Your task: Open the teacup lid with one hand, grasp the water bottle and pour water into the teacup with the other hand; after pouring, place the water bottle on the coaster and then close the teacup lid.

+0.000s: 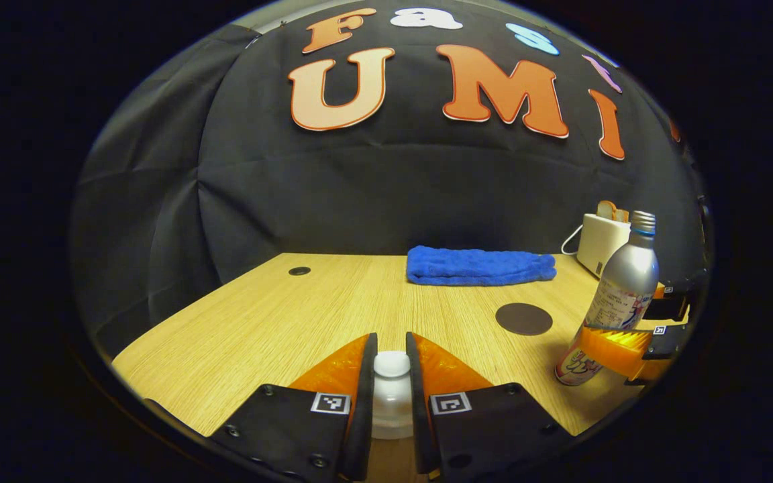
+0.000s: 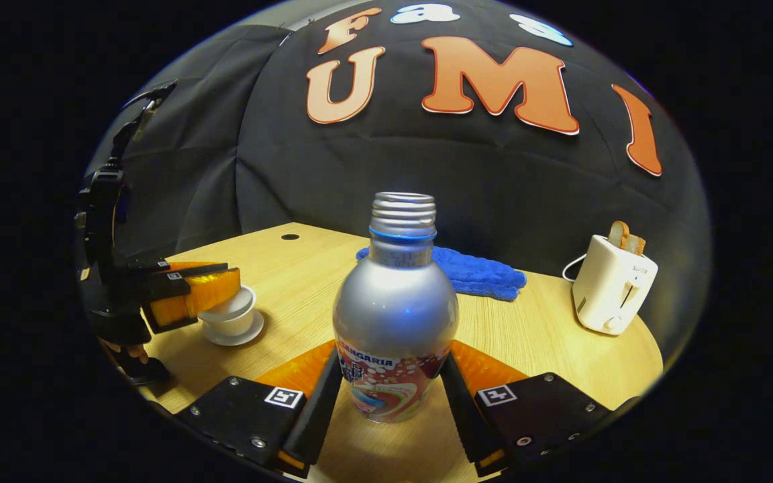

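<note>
I logged the table (image 1: 259, 322), then the water bottle (image 2: 394, 315) upright at 6 o'clock, my right gripper (image 2: 390, 396) level and clamped on its base. My left gripper (image 1: 392, 396) pinched the teacup lid (image 1: 392, 365) knob; coaster (image 1: 524, 318) at 2 o'clock.

Folded blue towel (image 1: 481, 265) by the wall, white toaster (image 2: 612, 284) holding toast, wooden table (image 1: 279, 315)

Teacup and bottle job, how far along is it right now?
Early stage. The left gripper is closed on the teacup lid's knob, lid tilted on the teacup. The right gripper clamps the water bottle, upright, uncapped, not yet tipped. Left: pouring, setting the bottle on the dark coaster, closing the lid.
</note>
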The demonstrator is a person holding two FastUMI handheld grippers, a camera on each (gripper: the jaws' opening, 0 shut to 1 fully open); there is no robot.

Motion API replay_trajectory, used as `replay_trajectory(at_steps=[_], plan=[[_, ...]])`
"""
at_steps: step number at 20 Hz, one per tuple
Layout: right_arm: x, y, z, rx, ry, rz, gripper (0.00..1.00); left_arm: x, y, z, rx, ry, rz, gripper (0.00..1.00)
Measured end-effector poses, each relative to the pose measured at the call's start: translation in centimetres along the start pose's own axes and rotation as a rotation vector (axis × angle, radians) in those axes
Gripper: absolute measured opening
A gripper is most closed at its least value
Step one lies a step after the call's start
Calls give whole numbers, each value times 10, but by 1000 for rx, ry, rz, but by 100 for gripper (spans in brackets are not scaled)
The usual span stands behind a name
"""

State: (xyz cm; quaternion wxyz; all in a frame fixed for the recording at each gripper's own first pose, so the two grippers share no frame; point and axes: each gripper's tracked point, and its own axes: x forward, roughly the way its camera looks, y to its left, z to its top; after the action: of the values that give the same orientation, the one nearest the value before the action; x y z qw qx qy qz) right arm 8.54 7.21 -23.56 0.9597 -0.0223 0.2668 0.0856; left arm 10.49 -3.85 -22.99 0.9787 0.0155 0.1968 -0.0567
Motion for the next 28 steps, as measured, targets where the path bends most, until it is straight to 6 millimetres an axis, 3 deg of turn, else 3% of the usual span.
replay_trajectory(at_steps=[1,7,14,15,17,20,21,22,24,25,28], plan=[[-1,1,4,-13,-4,-3,80,-2,1,6,-1,-11,2,29],[-2,-4,27,-188,-43,-51,79,-18,19,26,9,-72,28,29],[2,2,60,-481,-99,-111,79,-44,64,35,-7,-98,91,29],[4,4,63,-520,-100,-120,79,-46,73,36,-9,-98,101,25],[8,4,65,-580,-86,-137,79,-53,87,37,-13,-101,114,29],[17,7,64,-657,-54,-166,79,-60,108,36,-13,-102,138,26],[20,10,64,-688,-51,-169,79,-61,111,33,-7,-87,134,29],[22,15,65,-723,-52,-167,79,-62,117,31,-2,-86,137,26],[24,24,63,-804,-45,-150,79,-66,125,29,-3,-76,136,29],[27,28,63,-847,-42,-143,79,-67,128,28,-10,-73,135,25],[34,38,65,-955,-51,-137,78,-72,139,28,-18,-76,143,29]])
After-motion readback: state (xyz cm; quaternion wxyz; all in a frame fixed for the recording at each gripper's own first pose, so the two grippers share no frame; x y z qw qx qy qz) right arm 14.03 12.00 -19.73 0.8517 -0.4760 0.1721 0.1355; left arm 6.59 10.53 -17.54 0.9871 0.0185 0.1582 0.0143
